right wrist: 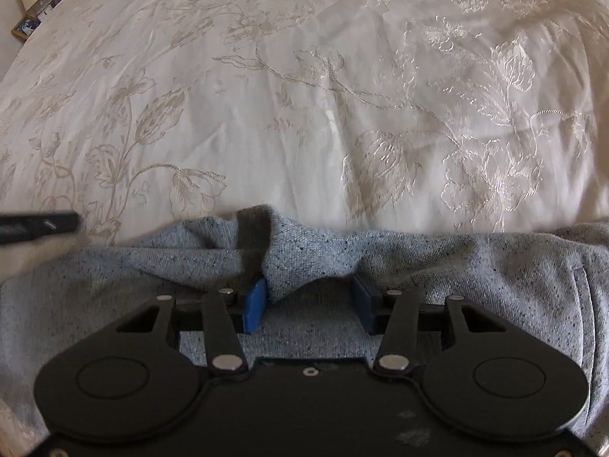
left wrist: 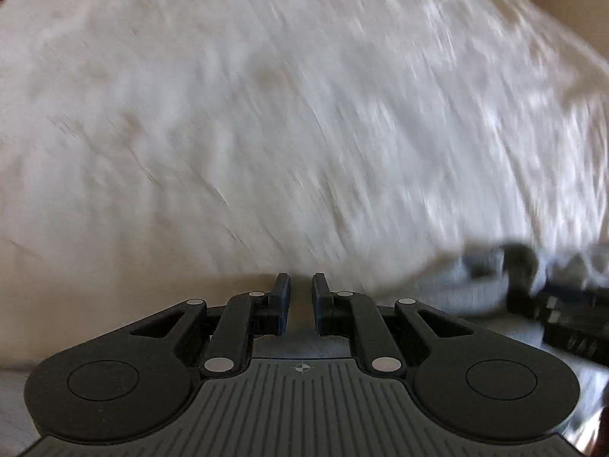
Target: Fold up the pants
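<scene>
The right tongs (right wrist: 309, 306) are held low over the pants (right wrist: 475, 266), pointing forward across the bed (right wrist: 304, 95). Their two blue fingers (right wrist: 255, 304) stand wide apart, and a raised fold of the cloth sits between them, touching the left finger; they do not pinch it. The left tongs (left wrist: 301, 302) are further to the left, over the white bedcover (left wrist: 266, 114). Their two dark fingers (left wrist: 282, 301) are nearly together, with only a narrow gap, and nothing is between them. The left view is blurred, so details of the cover there cannot be read. In the right view, the left tongs show only as a dark, blurred bar at the left edge.

There are two tongs and one pair of pants. On a small shelf (right wrist: 28, 24) in the far left corner of the right view stand some picture frames and a lamp, too small to count.

The pants are of light blue-grey cloth with small dark specks. They lie crumpled on the near edge of the bed, directly under and in front of the right tongs, reaching from the left side to the right side of that view. A darker grey band shows at the top of the raised fold. In the left view the pants appear only as a blurred grey mass at the lower right, beside the right tongs. The bedcover is white with embroidered flowers and stems.
</scene>
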Demonstrator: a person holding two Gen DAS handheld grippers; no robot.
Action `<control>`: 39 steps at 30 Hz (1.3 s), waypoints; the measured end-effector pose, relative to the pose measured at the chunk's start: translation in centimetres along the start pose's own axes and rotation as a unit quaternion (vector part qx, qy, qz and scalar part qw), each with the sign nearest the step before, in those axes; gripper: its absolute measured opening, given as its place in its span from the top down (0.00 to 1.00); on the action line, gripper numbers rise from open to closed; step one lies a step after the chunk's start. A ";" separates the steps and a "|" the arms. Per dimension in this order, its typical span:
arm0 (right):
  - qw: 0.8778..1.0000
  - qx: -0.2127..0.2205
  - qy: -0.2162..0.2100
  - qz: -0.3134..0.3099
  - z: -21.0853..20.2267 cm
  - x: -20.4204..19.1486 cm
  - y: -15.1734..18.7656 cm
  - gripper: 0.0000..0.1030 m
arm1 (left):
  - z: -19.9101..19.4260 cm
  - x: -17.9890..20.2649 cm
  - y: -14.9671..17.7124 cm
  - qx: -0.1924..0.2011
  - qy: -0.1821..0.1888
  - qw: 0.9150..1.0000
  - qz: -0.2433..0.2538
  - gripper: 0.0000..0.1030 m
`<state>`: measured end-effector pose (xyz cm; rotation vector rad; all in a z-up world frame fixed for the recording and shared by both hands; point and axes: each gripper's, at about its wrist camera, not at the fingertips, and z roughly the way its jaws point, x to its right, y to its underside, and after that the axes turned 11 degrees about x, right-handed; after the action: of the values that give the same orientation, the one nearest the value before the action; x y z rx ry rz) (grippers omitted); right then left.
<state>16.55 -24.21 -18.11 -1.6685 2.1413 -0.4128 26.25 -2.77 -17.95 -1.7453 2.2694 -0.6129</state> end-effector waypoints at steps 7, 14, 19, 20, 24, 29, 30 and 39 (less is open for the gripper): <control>1.000 -0.007 -0.011 0.003 -0.6 0.2 -0.7 0.51 | -0.6 2.1 3.4 0.022 -0.010 0.996 0.083 0.88; 0.998 0.048 -0.009 -0.027 -1.8 -1.6 -4.6 0.42 | 0.1 3.0 3.3 0.027 -0.020 0.996 0.079 0.88; 0.998 0.034 -0.005 -0.061 0.9 -3.7 -6.5 0.42 | -0.6 2.5 3.3 0.027 -0.020 0.996 0.080 0.88; 0.997 0.023 0.002 -0.070 1.5 -3.9 -6.6 0.42 | -0.4 2.7 3.2 0.027 -0.019 0.996 0.080 0.88; 0.996 -0.019 0.018 -0.080 2.6 -3.0 -5.2 0.47 | -0.6 2.5 3.3 0.030 -0.017 0.997 0.073 0.88; 0.996 -0.026 0.024 -0.076 2.2 -1.6 -3.6 0.47 | -0.7 2.5 3.2 0.033 -0.017 0.997 0.074 0.88; 0.997 -0.024 0.025 -0.076 2.3 -1.5 -3.3 0.49 | -0.7 2.5 3.2 0.033 -0.017 0.996 0.077 0.88; 0.986 -0.032 0.019 -0.161 2.5 -3.7 -2.9 0.90 | -1.4 2.3 2.8 0.035 -0.015 0.997 0.073 0.88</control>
<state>21.01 -21.35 -18.46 -2.0668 1.9303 -0.4746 22.59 -4.09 -17.77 -1.5299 2.3009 -0.6253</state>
